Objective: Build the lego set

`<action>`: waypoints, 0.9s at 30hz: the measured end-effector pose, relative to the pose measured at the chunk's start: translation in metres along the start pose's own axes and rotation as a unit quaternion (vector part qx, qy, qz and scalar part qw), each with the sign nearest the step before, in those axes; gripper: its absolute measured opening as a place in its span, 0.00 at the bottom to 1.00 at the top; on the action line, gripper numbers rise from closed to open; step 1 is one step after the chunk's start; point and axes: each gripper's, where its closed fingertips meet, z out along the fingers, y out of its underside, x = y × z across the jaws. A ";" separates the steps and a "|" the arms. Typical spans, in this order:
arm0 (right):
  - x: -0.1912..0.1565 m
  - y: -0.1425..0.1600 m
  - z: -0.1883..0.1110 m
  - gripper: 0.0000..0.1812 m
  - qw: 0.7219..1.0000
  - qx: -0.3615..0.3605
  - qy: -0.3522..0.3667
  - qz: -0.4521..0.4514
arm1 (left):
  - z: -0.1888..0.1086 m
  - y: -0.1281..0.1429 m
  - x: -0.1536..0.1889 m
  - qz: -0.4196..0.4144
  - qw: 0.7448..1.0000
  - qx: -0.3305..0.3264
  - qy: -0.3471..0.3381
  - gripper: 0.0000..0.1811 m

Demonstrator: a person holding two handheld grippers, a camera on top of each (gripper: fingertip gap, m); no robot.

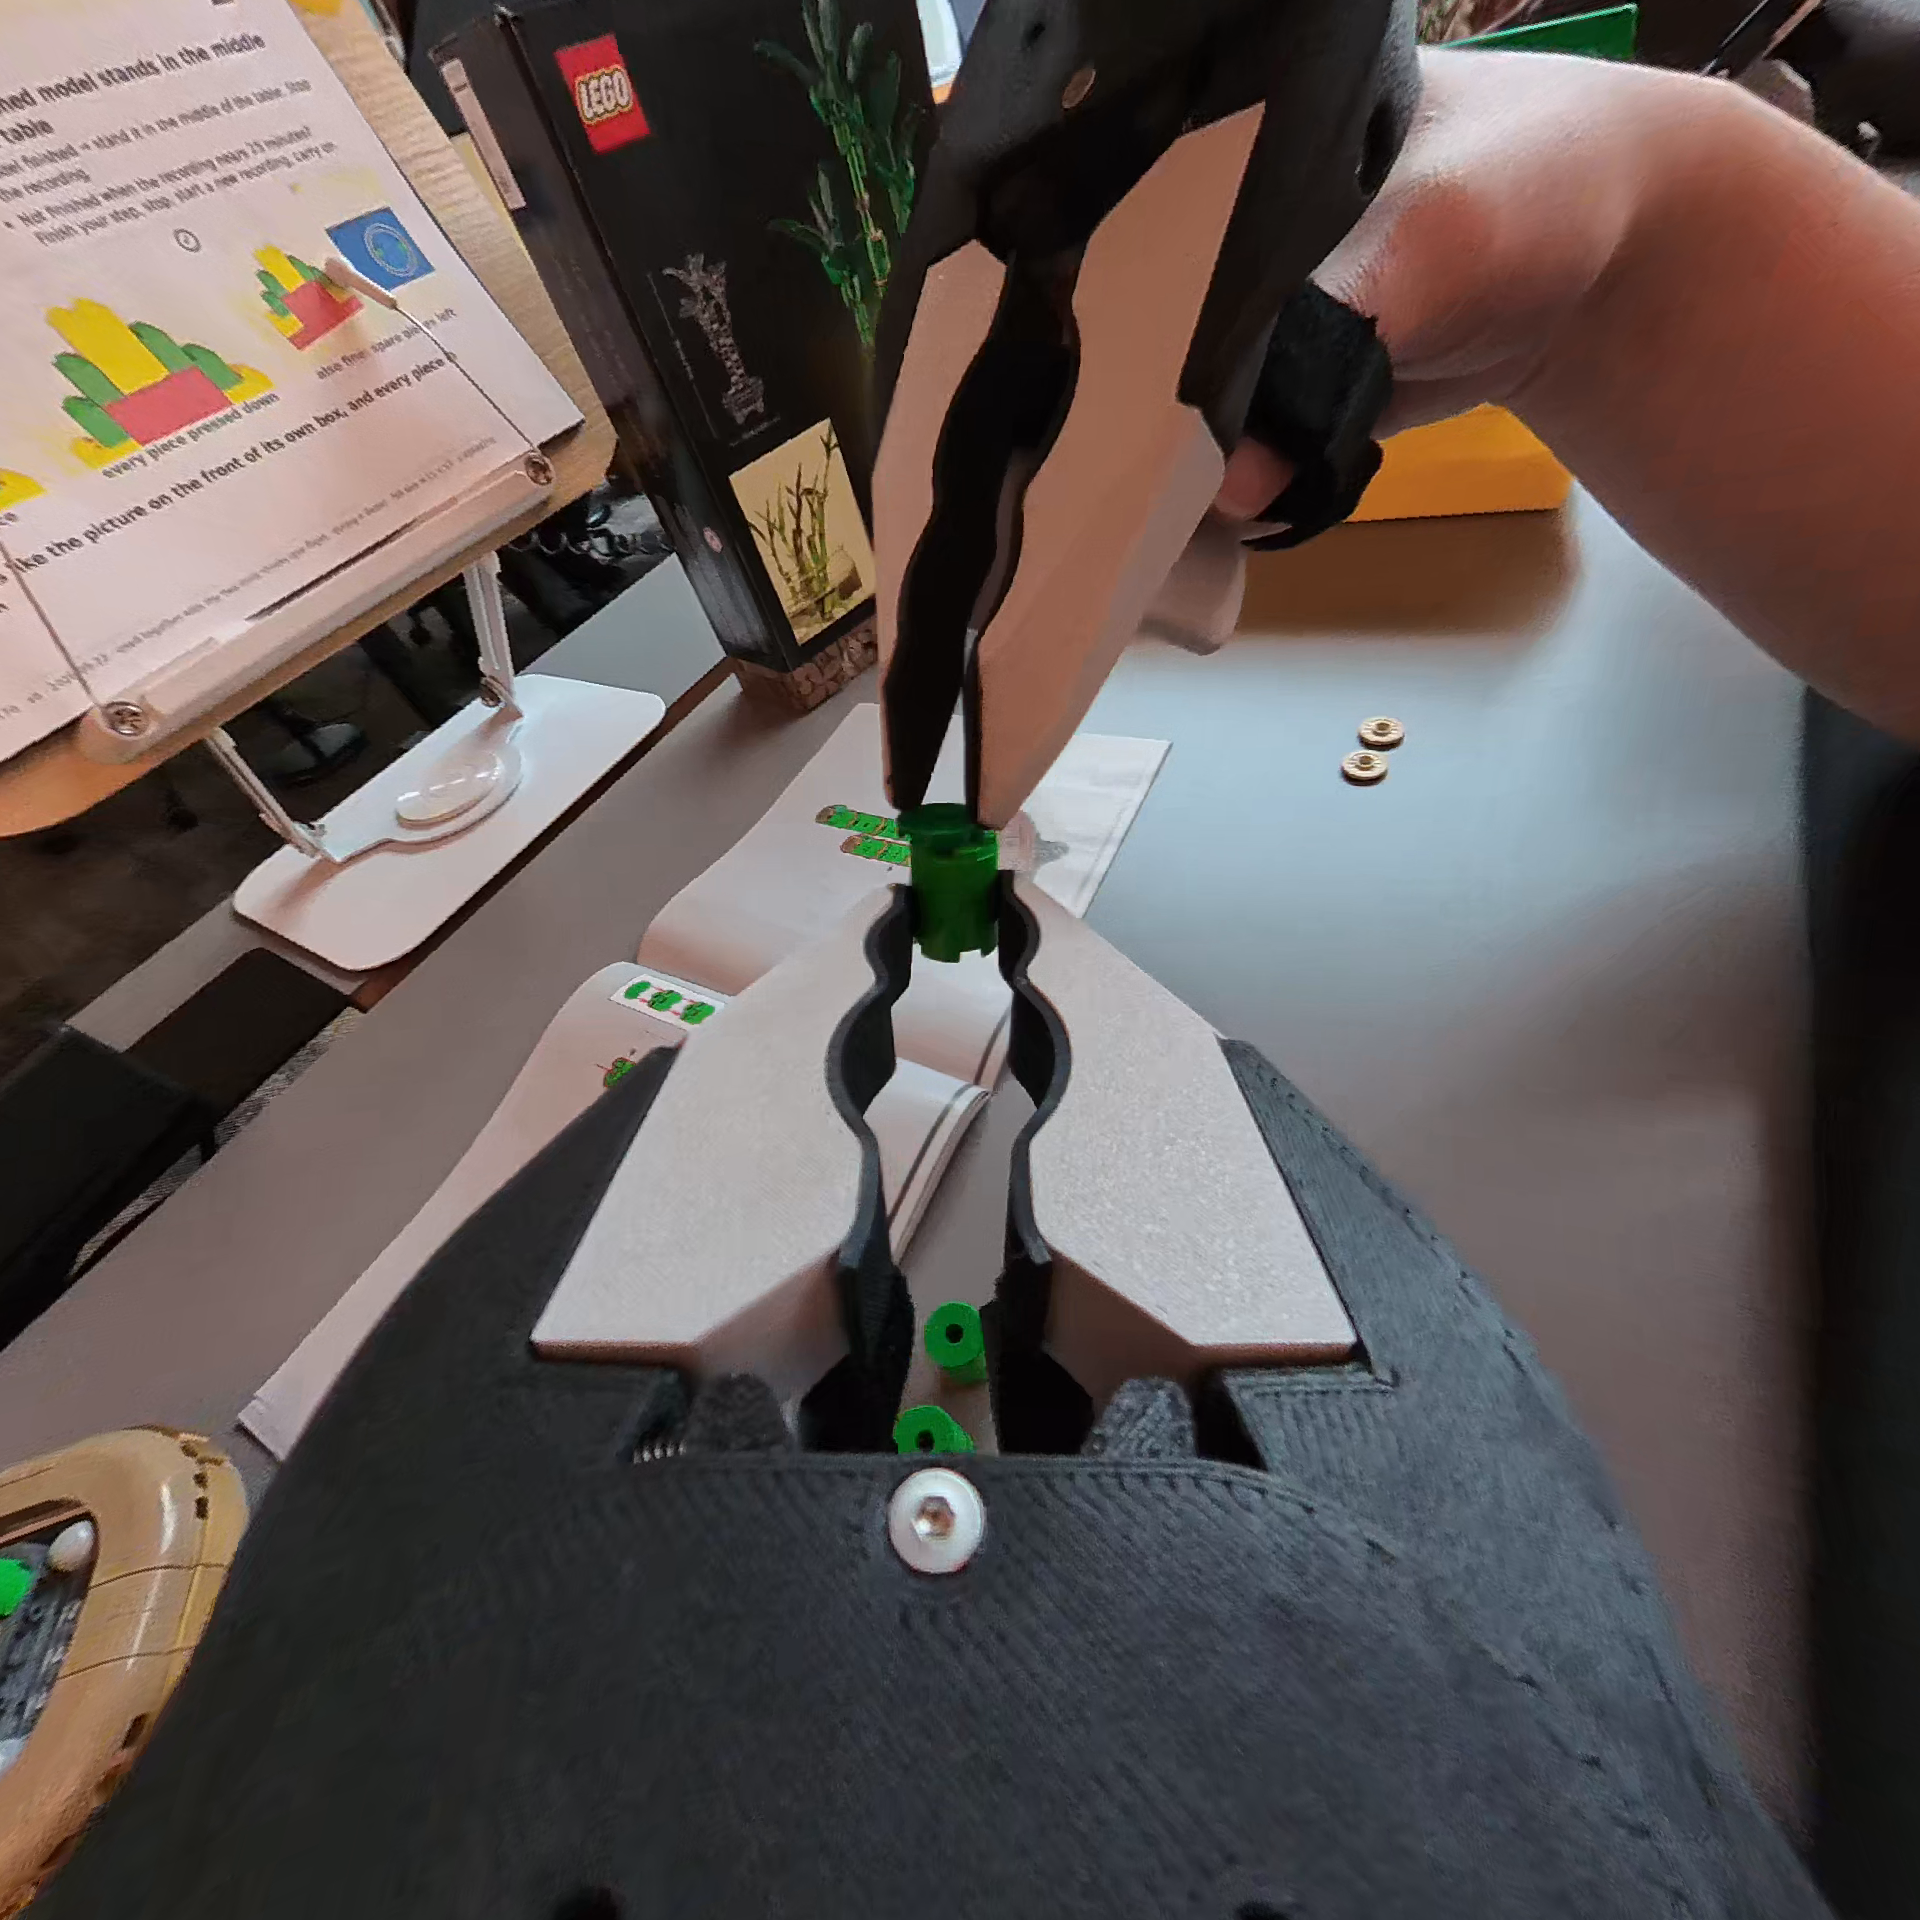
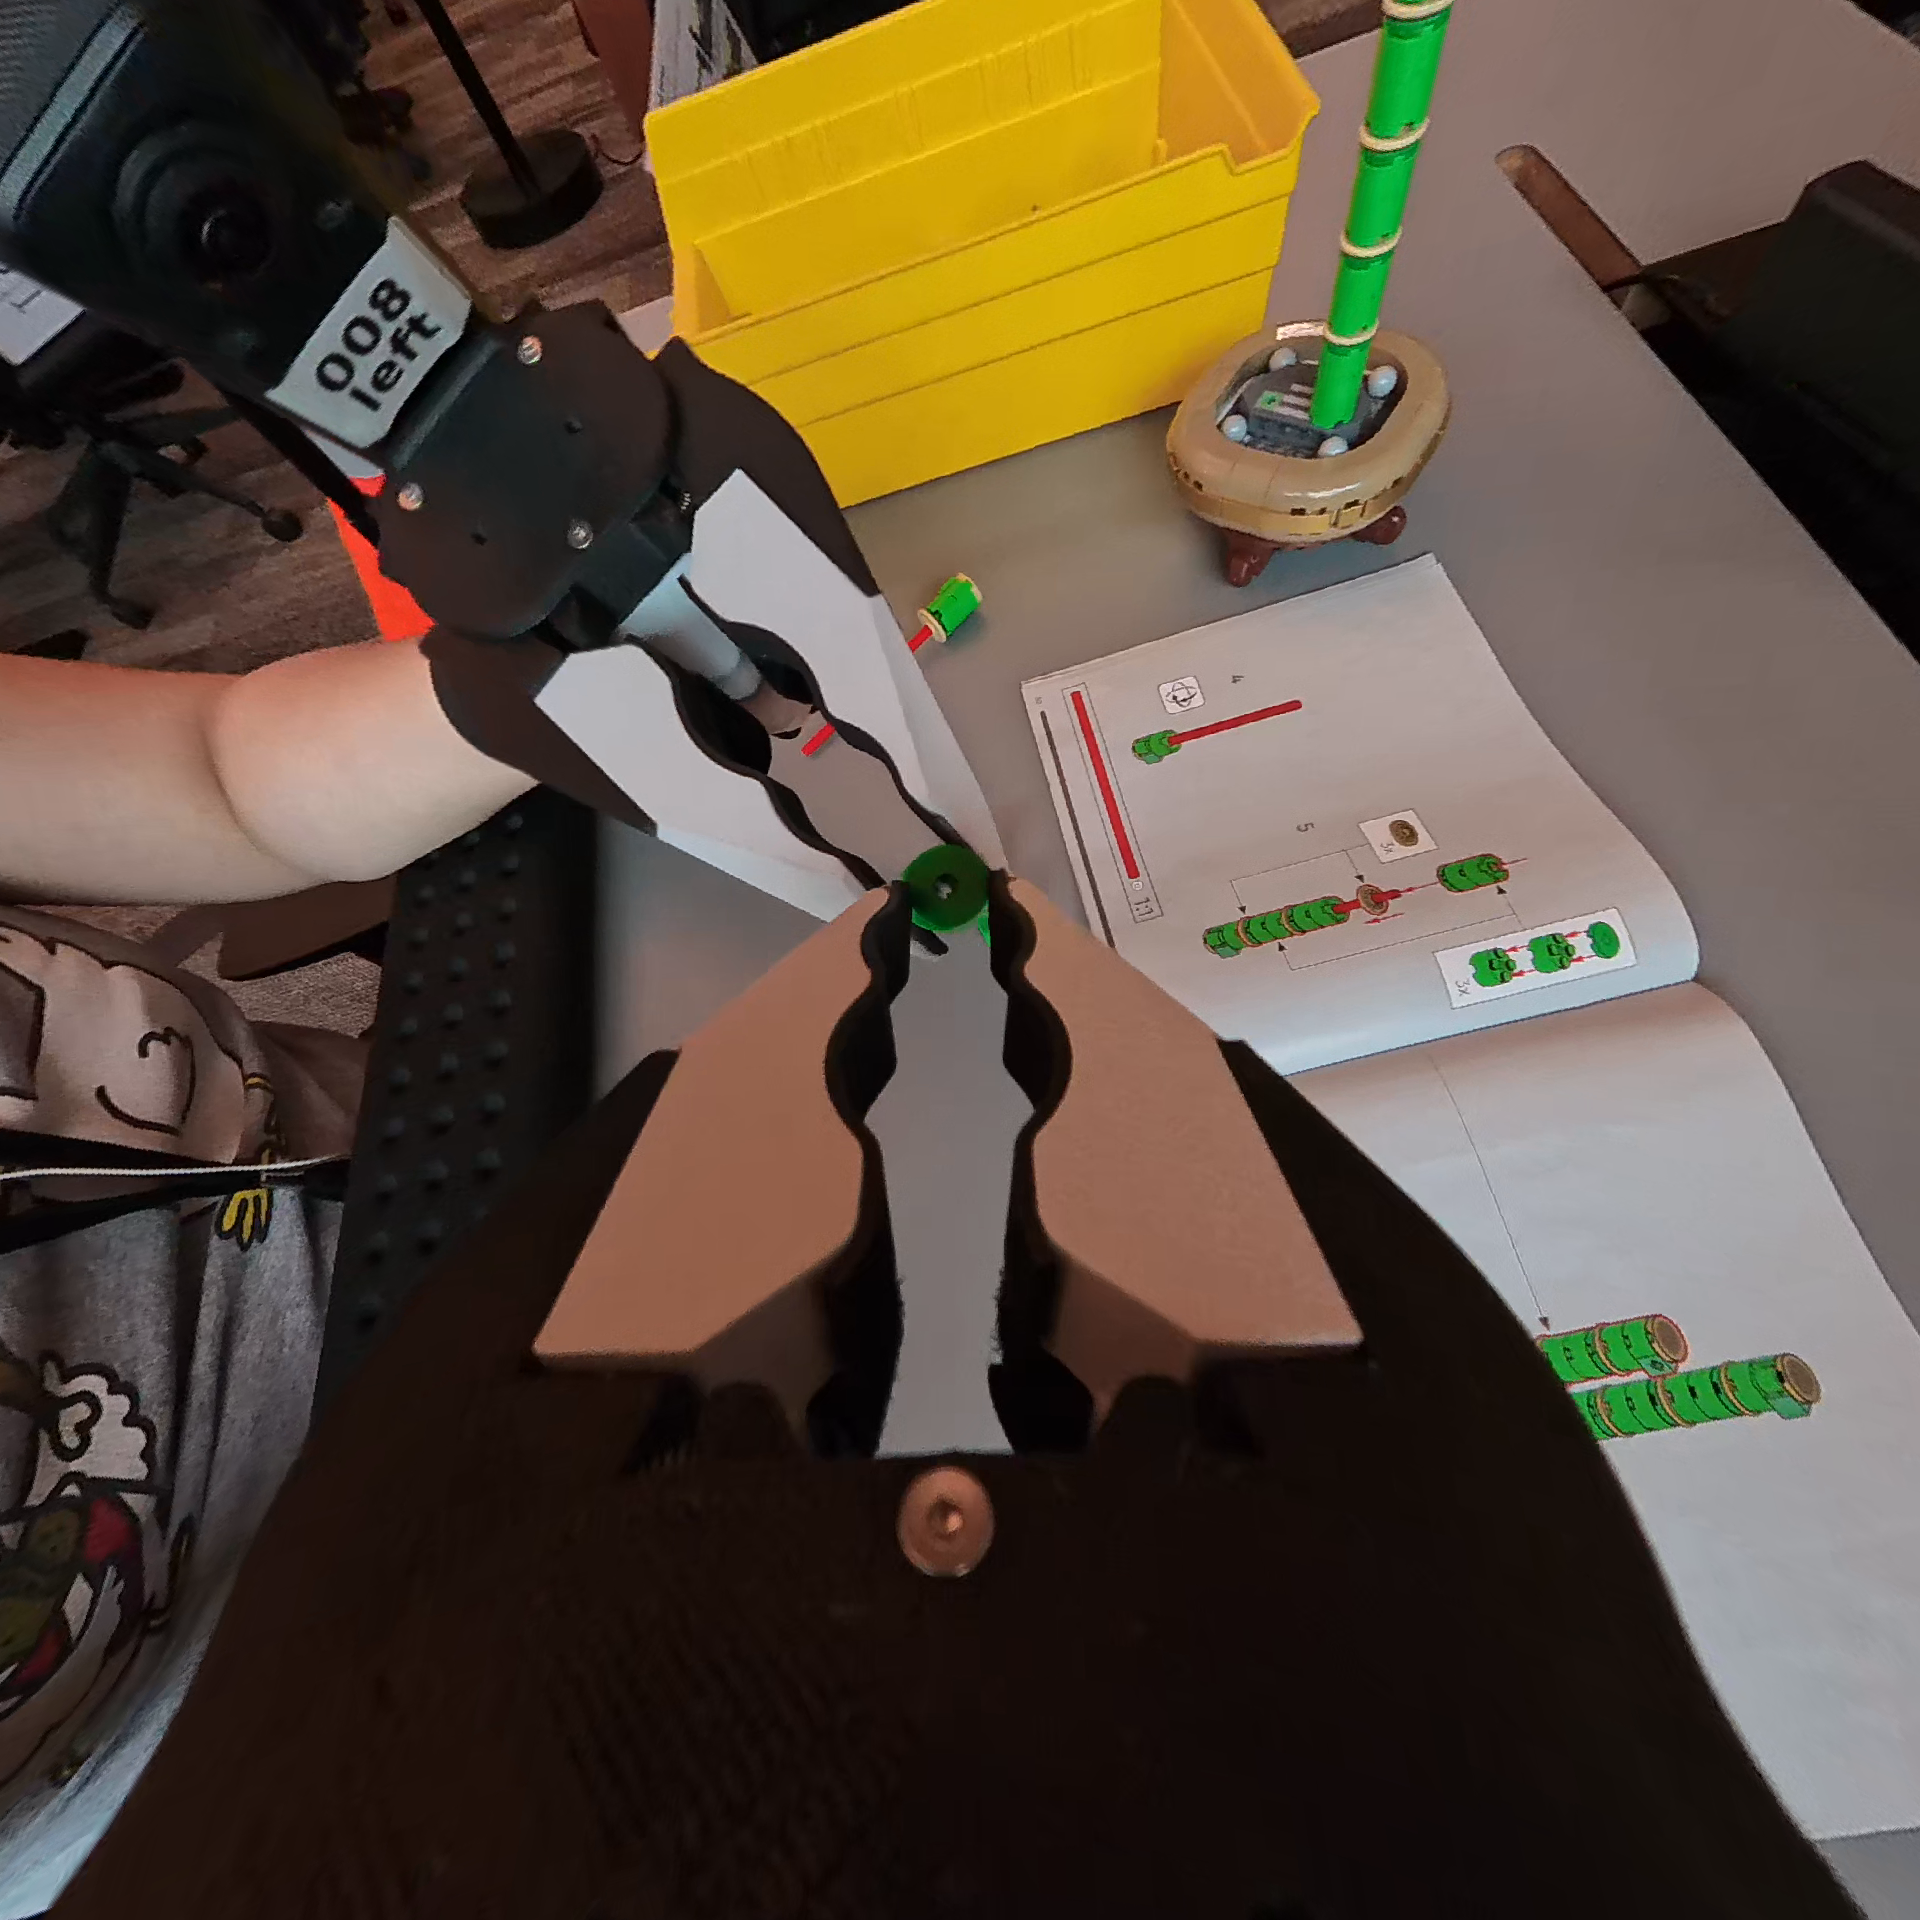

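In the left wrist view my left gripper is shut on a green round brick, held above the open instruction booklet. My right gripper comes down from above, shut on a green round piece that sits on top of that brick. In the right wrist view my right gripper grips the green round piece end-on, and the left gripper meets it from the upper left. The built green bamboo stalk stands in a tan pot.
Two loose green round pieces and two tan round plates lie on the grey table. A yellow bin, a green piece on a red axle, the set's black box and a sheet stand surround it. My left and right fingertips are right by each other. From either gripper's tips it is about 25 cm to the built green bamboo stalk.
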 end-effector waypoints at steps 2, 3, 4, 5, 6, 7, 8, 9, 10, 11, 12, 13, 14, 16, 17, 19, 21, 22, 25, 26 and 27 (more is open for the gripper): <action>0.003 -0.002 0.001 0.08 1.000 0.001 0.015 0.003 | 0.000 0.000 -0.004 0.006 1.000 -0.004 -0.019 0.08; 0.003 -0.002 0.001 0.08 1.000 0.001 0.018 0.004 | 0.000 0.001 -0.005 0.009 1.000 -0.007 -0.028 0.08; 0.004 -0.002 0.002 0.08 1.000 0.000 0.022 0.002 | 0.001 0.001 -0.006 0.013 0.999 -0.010 -0.034 0.08; 0.005 -0.002 0.002 0.08 1.000 -0.002 0.025 0.002 | 0.001 0.002 -0.007 0.017 0.999 -0.014 -0.041 0.08; 0.005 -0.002 0.002 0.08 1.000 -0.001 0.027 0.005 | 0.001 0.002 -0.008 0.021 0.998 -0.016 -0.048 0.08; 0.005 -0.003 0.002 0.08 1.000 0.001 0.029 0.010 | 0.001 0.002 -0.009 0.023 0.998 -0.017 -0.054 0.08; 0.006 -0.004 0.002 0.08 0.999 0.003 0.030 0.013 | 0.001 0.001 -0.010 0.024 0.998 -0.017 -0.058 0.08; 0.006 -0.005 0.002 0.08 0.999 0.005 0.032 0.015 | 0.000 0.001 -0.010 0.023 0.998 -0.017 -0.062 0.08; 0.006 -0.006 0.002 0.08 0.999 0.007 0.036 0.018 | 0.000 0.000 -0.011 0.023 0.997 -0.017 -0.066 0.08; 0.006 -0.007 0.003 0.08 0.999 0.009 0.039 0.021 | 0.000 0.000 -0.012 0.025 0.997 -0.016 -0.071 0.08; 0.007 -0.007 0.003 0.08 0.999 0.009 0.043 0.021 | -0.001 0.000 -0.013 0.026 0.997 -0.017 -0.075 0.08; 0.007 -0.008 0.003 0.08 0.999 0.009 0.047 0.020 | -0.001 0.000 -0.014 0.028 0.996 -0.018 -0.081 0.08; 0.007 -0.009 0.004 0.08 0.999 0.009 0.051 0.016 | -0.001 0.000 -0.015 0.030 0.996 -0.020 -0.086 0.08; 0.006 -0.010 0.004 0.08 0.998 0.010 0.056 0.008 | -0.002 -0.001 -0.016 0.036 0.995 -0.020 -0.094 0.08; 0.006 -0.010 0.003 0.08 0.998 0.007 0.056 0.005 | -0.002 -0.001 -0.017 0.038 0.995 -0.019 -0.095 0.08; 0.006 -0.010 0.003 0.08 0.998 0.006 0.062 0.001 | -0.003 -0.002 -0.017 0.037 0.994 -0.018 -0.098 0.08; 0.006 -0.010 0.003 0.08 0.998 0.004 0.066 -0.005 | -0.003 -0.002 -0.017 0.038 0.994 -0.018 -0.099 0.08; 0.006 -0.010 0.003 0.08 0.998 0.003 0.069 -0.007 | -0.003 -0.002 -0.018 0.040 0.994 -0.020 -0.101 0.08; 0.005 -0.011 0.004 0.08 0.997 0.003 0.075 -0.008 | -0.004 -0.002 -0.019 0.051 0.992 -0.023 -0.109 0.08; 0.005 -0.011 0.004 0.08 0.997 0.002 0.076 -0.009 | -0.004 -0.002 -0.019 0.056 0.992 -0.023 -0.112 0.08; 0.005 -0.011 0.004 0.08 0.997 0.001 0.078 -0.014 | -0.004 -0.002 -0.019 0.060 0.991 -0.023 -0.114 0.08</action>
